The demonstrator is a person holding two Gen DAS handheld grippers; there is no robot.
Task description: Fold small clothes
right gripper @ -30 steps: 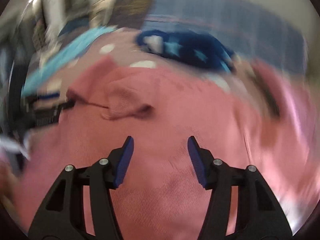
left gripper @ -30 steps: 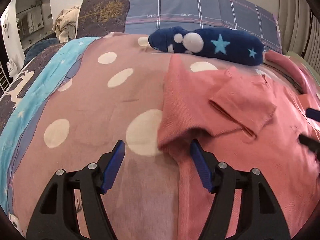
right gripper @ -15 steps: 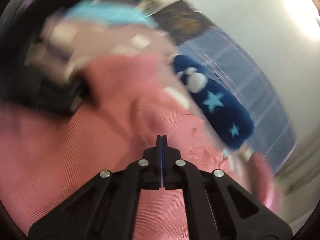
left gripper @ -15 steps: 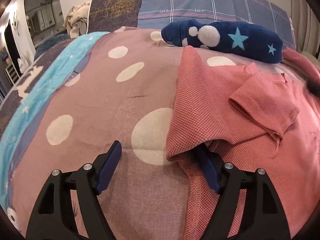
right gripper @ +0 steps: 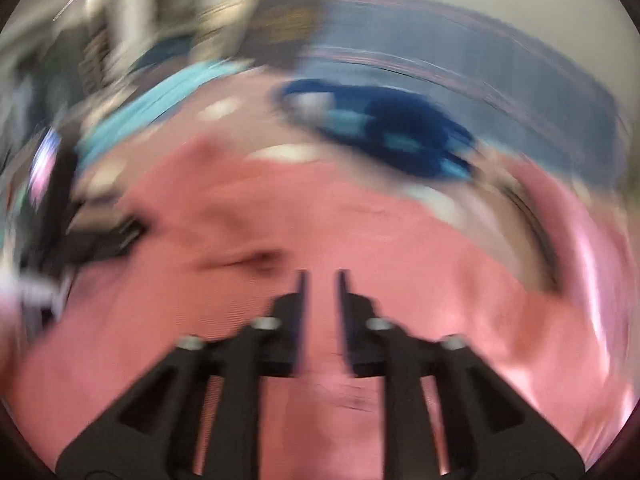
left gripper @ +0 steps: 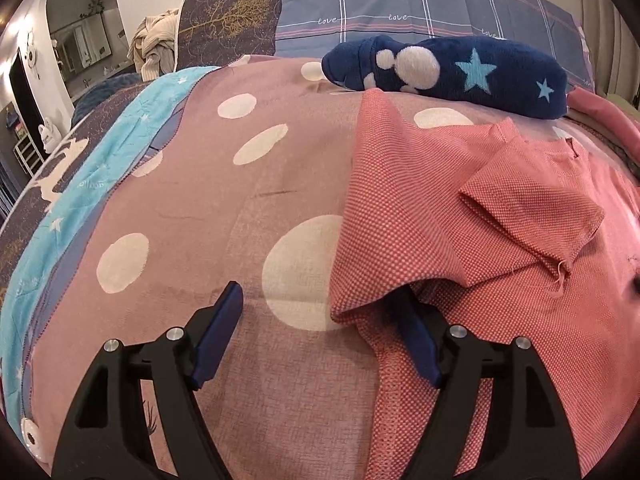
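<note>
A small coral-pink knit shirt (left gripper: 460, 240) lies on the bed, its left sleeve folded inward over the body. My left gripper (left gripper: 316, 324) is open at the shirt's left edge; its right finger (left gripper: 416, 340) is tucked under a raised fold of the cloth, its left finger rests on the bedspread. In the blurred right wrist view the shirt (right gripper: 360, 232) fills the middle. My right gripper (right gripper: 320, 284) hovers over it with a narrow gap between the fingers, holding nothing.
The bed has a dusty-pink bedspread (left gripper: 200, 200) with white dots. A navy star-patterned plush (left gripper: 448, 72) lies behind the shirt, also in the right wrist view (right gripper: 380, 136). Plaid pillows (left gripper: 420, 12) stand at the headboard. A blue blanket strip (left gripper: 100, 168) runs along the left.
My left gripper slid forward, its right finger going under the shirt's edge. My right gripper shut, swung about fast, then parted slightly.
</note>
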